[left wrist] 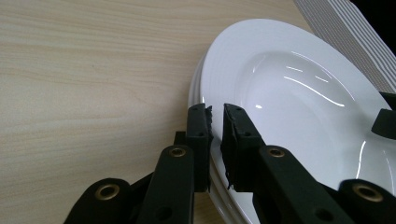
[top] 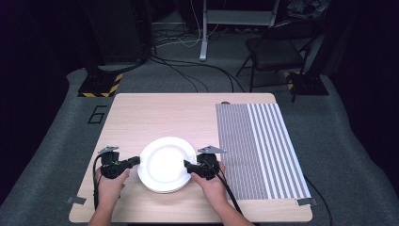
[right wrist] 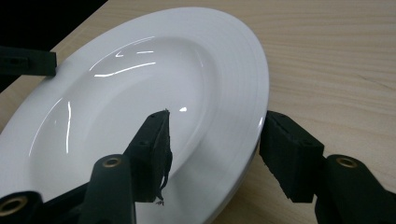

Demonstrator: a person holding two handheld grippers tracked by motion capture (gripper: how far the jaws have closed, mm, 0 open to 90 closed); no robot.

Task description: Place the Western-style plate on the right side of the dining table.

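Jaws of two grippers straddle plate stack (top: pixel 166 164) rims

White plate (right wrist: pixel 140 93) on wooden table (right wrist: pixel 336 56), right tongs (right wrist: pixel 212 140) apart, straddling its rim

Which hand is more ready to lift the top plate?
Probably the left. The left gripper is already shut on the rim of the top plate. The right gripper straddles the opposite rim with open jaws, not pinching yet.
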